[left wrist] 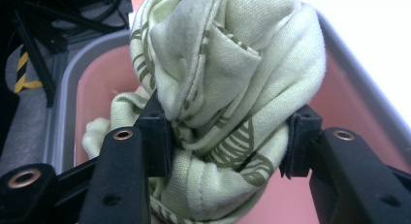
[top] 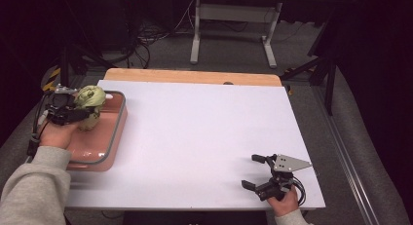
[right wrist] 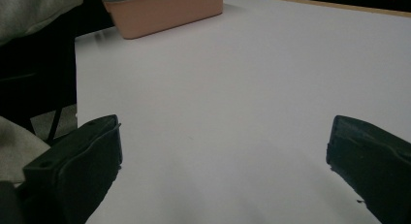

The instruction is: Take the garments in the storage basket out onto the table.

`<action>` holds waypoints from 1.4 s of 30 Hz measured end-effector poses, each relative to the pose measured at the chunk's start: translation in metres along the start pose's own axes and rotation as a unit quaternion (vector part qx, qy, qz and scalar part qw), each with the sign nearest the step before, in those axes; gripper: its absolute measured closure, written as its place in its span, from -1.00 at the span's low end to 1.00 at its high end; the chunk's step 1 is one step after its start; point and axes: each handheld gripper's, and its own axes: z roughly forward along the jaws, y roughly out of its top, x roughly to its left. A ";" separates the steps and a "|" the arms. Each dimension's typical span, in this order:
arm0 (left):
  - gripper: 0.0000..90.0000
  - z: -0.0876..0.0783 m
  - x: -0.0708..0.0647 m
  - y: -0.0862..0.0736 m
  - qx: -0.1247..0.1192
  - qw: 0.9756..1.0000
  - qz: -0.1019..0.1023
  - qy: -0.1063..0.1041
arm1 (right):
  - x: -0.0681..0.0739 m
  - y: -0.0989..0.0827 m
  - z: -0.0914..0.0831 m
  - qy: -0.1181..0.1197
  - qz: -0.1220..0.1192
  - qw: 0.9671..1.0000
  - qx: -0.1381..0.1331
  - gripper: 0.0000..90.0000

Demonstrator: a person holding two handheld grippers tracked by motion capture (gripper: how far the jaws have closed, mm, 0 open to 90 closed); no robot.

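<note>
Pale green cloth [top: 90,99], bunched into a ball, sits pinched in the left gripper [top: 73,113] above the pink tub [top: 115,132] at the left edge of the white table [top: 204,137] in the high view. The step in hand looks like lifting the cloth out of the tub or setting it in; I cannot tell which. Either way, it pays to keep the bundle well above the grey rim so no trailing fold snags. The right gripper [top: 254,172] rests near the front right corner, jaws spread and empty. A broad bare stretch of table lies between them, so there is ample room to carry the cloth inward; the tub hugs the left edge, which leaves little margin on that side.

From the left gripper view, both jaws press into the waist of the cloth [left wrist: 228,88], and folds hang below into the tub [left wrist: 349,93]. The hold looks firm but lumpy, so a slow move suits it.

From the right gripper view, the jaws stand wide apart over bare table [right wrist: 242,88], with the tub [right wrist: 165,10] far off.
</note>
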 end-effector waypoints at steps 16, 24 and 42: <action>0.11 -0.026 -0.001 0.002 -0.097 0.993 -0.049 -0.051 | 0.000 0.000 0.000 0.000 -0.002 1.000 -0.001 -1.00; 0.11 -0.036 -0.007 0.005 -0.126 0.988 -0.058 -0.069 | 0.000 0.000 0.000 0.000 -0.003 1.000 -0.001 -1.00; 0.10 -0.062 -0.034 0.021 -0.180 0.974 -0.039 -0.128 | 0.001 0.001 0.000 0.000 -0.005 1.000 -0.003 -1.00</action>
